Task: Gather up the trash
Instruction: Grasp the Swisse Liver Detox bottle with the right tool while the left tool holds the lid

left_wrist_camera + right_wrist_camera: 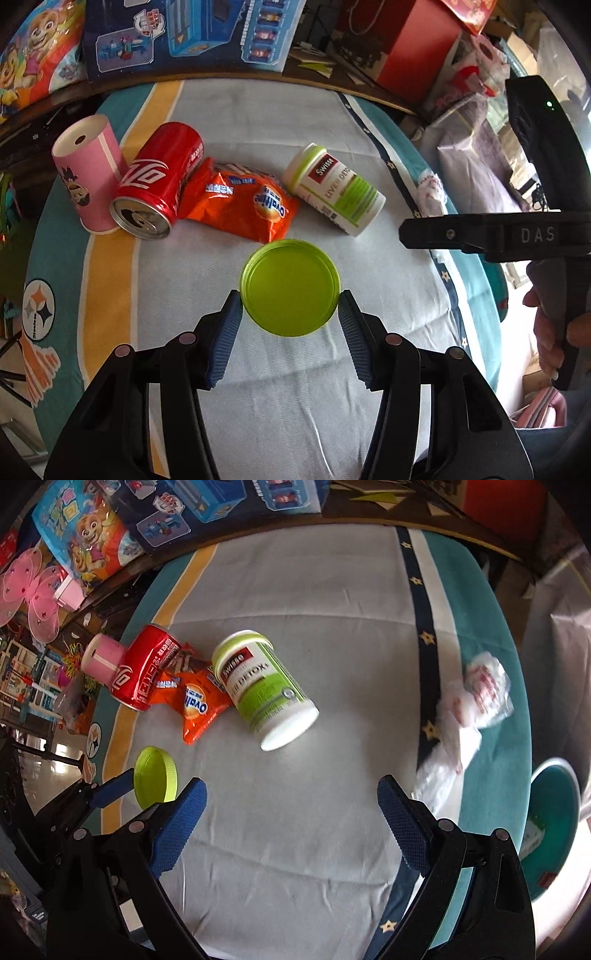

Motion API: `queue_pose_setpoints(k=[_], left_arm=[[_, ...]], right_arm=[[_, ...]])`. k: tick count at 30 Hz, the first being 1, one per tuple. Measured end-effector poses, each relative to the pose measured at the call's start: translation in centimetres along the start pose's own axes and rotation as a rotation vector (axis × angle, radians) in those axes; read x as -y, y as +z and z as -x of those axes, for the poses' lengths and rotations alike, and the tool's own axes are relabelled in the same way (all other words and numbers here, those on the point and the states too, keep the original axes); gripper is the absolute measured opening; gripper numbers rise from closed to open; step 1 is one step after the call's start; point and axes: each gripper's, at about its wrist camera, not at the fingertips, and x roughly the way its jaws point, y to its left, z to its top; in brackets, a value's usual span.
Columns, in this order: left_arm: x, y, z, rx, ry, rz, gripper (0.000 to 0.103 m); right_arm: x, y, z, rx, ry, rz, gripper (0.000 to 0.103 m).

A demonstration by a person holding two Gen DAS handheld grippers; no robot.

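Left tongs [290,310] clenched on green lid [290,287]: one blue pad pressed on each side of its ribbed rim, flat face toward the left wrist camera. The right wrist view showed the same lid [155,777] tilted on edge between the left tongs' pads, clear of the cloth.

Right tongs [291,797] stood released, pads well apart, only bare grey cloth between them. In the left wrist view a hand [550,332] gripped the handle of the right tool at the right edge of frame.

Surface: a worktop covered with a grey cloth [258,110] with teal, yellow and navy starred borders.

Remaining trash lay in a row toward the far side of the cloth:
- pink paper roll [88,173], upright, leftmost, touching the can.
- red soda can [159,181], on its side, opened top toward the left wrist camera.
- orange snack packet [240,199], flat, touching the can.
- white supplement bottle [336,188] with green label, on its side, no cap on, just beside the packet.

Crumpled white plastic bag [469,701] lay apart at the right border of the cloth. Teal bin [554,827] stood beyond the worktop's right edge, some items inside; contents not identifiable.
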Motion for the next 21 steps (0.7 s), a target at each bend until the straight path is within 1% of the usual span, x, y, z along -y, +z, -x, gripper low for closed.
queue_pose_setpoints(k=[2,7,13,15,16,17,19,21], left_arm=[[-0.7,0.4,-0.2,0.001,-0.006,0.017,0.055],[-2.8,0.7,-0.8,-0.008,-0.022,0.054,0.055],[-3.6,0.3,-1.2,-0.018,-0.039,0.07,0.055],[-3.7,0.3,-1.3,-0.018,-0.044,0.074,0.055],[-3.8,0.2,-1.4,-0.018,-0.044,0.075,0.055],[-3.7,0.2,-1.4,-0.02,-0.045,0.074,0.055],[-3.6,0.2,-1.6,-0.024,-0.044,0.07,0.055],[-3.3,0.2,-1.6,-0.026,-0.042,0.064,0.055]], right_arm=[[-0.7,1.5,-0.9,-0.016,-0.004,0.022,0.09],[-2.1,4.4,-3.0,-0.031,-0.056,0.09,0.09],[-3.4,6.1,-5.3,-0.055,-0.094,0.165,0.089],[-3.7,5.9,-5.8,-0.054,-0.09,0.179,0.081],[-3.8,5.8,-6.0,-0.061,-0.084,0.183,0.068],[-3.8,5.6,-6.2,-0.069,-0.085,0.185,0.057],[-3.8,5.0,-6.1,-0.059,-0.086,0.188,0.054],[-3.4,4.4,-5.5,-0.05,-0.068,0.161,0.053]])
